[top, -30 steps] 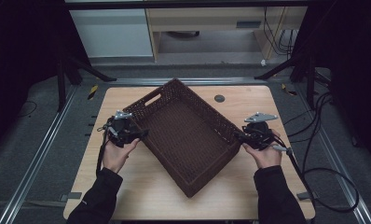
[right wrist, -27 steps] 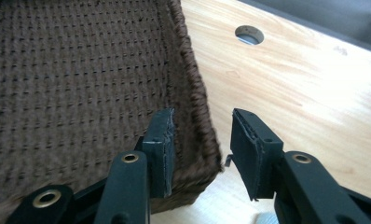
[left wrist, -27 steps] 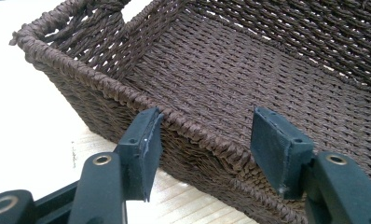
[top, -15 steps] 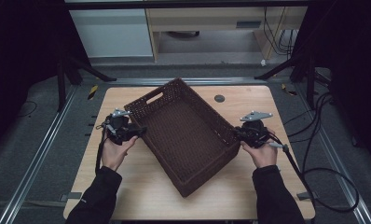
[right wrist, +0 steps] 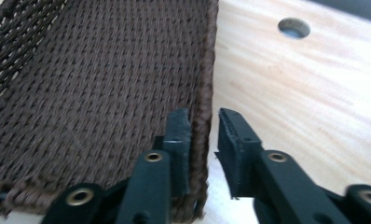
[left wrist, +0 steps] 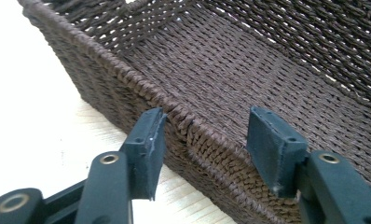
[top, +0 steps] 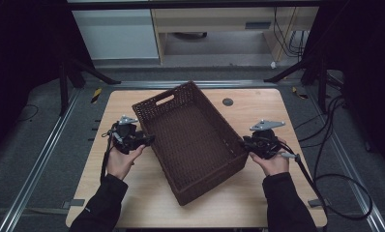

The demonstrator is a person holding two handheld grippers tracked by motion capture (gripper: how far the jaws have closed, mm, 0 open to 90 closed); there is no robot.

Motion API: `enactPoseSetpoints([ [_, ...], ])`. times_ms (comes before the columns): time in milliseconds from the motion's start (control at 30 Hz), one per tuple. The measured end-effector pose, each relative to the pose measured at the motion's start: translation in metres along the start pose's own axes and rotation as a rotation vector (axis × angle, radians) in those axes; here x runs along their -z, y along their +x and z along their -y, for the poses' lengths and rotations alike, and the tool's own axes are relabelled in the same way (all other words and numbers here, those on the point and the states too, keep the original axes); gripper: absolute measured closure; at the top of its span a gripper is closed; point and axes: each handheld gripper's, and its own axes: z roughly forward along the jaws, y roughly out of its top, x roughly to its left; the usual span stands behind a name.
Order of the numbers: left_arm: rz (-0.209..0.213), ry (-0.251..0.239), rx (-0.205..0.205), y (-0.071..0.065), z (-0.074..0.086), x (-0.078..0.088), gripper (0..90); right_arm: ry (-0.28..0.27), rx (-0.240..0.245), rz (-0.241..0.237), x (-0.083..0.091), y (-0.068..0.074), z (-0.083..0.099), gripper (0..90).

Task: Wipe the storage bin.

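A dark brown woven basket (top: 190, 140) lies askew on the light wooden table (top: 258, 203), one corner toward the person and the end wall with the handle slot toward the far edge; its inside holds nothing. The left gripper (top: 144, 140), held in the person's left hand (top: 120, 162), sits at the basket's left long wall. In the left gripper view (left wrist: 202, 140) its jaws straddle that wall's braided rim (left wrist: 174, 112): one pad stands just outside the wall, touching or nearly touching the weave, while the other hangs inside the basket, clear of the wall; the jaws have just been closing, yet the wall is not clamped. The right gripper (top: 246, 144), held in the right hand (top: 275, 162), sits at the basket's right long wall. In the right gripper view (right wrist: 204, 140) its jaws straddle the rim, the inner pad lying against the wall's inside and the outer pad standing off it with a gap; these jaws have just been opening. A round hole (top: 228, 102) in the table lies just beyond the basket's far right corner
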Motion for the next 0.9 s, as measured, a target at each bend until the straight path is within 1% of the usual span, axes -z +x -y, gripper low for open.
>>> enactPoseSetpoints([
  [33, -0.003, 0.005, -0.004, 0.0, -0.001, -0.001, 47.0, -0.022, 0.006, 0.002, -0.002, -0.001, -0.003, 69.3],
  [67, -0.003, 0.009, -0.005, 0.001, -0.003, -0.002, 47.4, -0.022, 0.006, 0.002, -0.002, -0.001, -0.003, 69.3],
  [100, -0.008, 0.009, -0.008, 0.002, -0.004, -0.003, 47.9, -0.038, 0.01, -0.005, -0.006, -0.001, -0.006, 70.5],
  [133, -0.013, 0.005, -0.014, 0.004, -0.004, -0.005, 47.9, -0.038, 0.01, -0.005, -0.006, -0.001, -0.006, 70.5],
  [200, -0.017, -0.001, -0.015, 0.007, -0.005, -0.008, 48.6, -0.044, 0.027, -0.012, -0.01, 0.001, -0.008, 72.3],
  [333, -0.021, -0.004, -0.021, 0.007, -0.006, -0.01, 48.7, -0.048, 0.018, -0.043, -0.015, 0.003, -0.009, 80.6],
  [433, -0.031, -0.004, -0.03, 0.005, -0.006, -0.008, 48.6, -0.047, 0.017, -0.039, -0.014, 0.004, -0.008, 81.6],
  [533, -0.036, -0.006, -0.035, 0.003, -0.006, -0.003, 47.7, -0.043, 0.032, -0.026, -0.013, 0.007, -0.007, 81.6],
  [633, -0.029, -0.011, -0.028, 0.0, -0.003, 0.001, 45.8, -0.032, 0.03, -0.048, -0.01, 0.01, -0.005, 80.8],
  [700, -0.015, -0.011, -0.028, -0.003, -0.001, 0.002, 44.8, -0.027, 0.03, -0.062, -0.007, 0.013, -0.003, 80.2],
  [733, -0.013, -0.006, -0.037, -0.006, 0.0, 0.001, 44.7, -0.023, 0.031, -0.065, -0.006, 0.014, -0.003, 79.9],
  [767, -0.016, -0.002, -0.05, -0.008, 0.001, 0.0, 44.7, -0.02, 0.034, -0.069, -0.005, 0.015, -0.003, 79.6],
  [833, -0.042, 0.001, -0.064, -0.012, 0.002, -0.002, 44.5, -0.016, 0.037, -0.068, -0.004, 0.015, -0.004, 78.6],
  [867, -0.05, 0.003, -0.068, -0.012, 0.002, -0.002, 45.7, -0.026, 0.036, -0.07, -0.004, 0.015, -0.005, 76.2],
  [900, -0.057, 0.007, -0.063, -0.011, 0.002, -0.003, 47.2, -0.038, 0.033, -0.065, -0.004, 0.014, -0.005, 73.6],
])
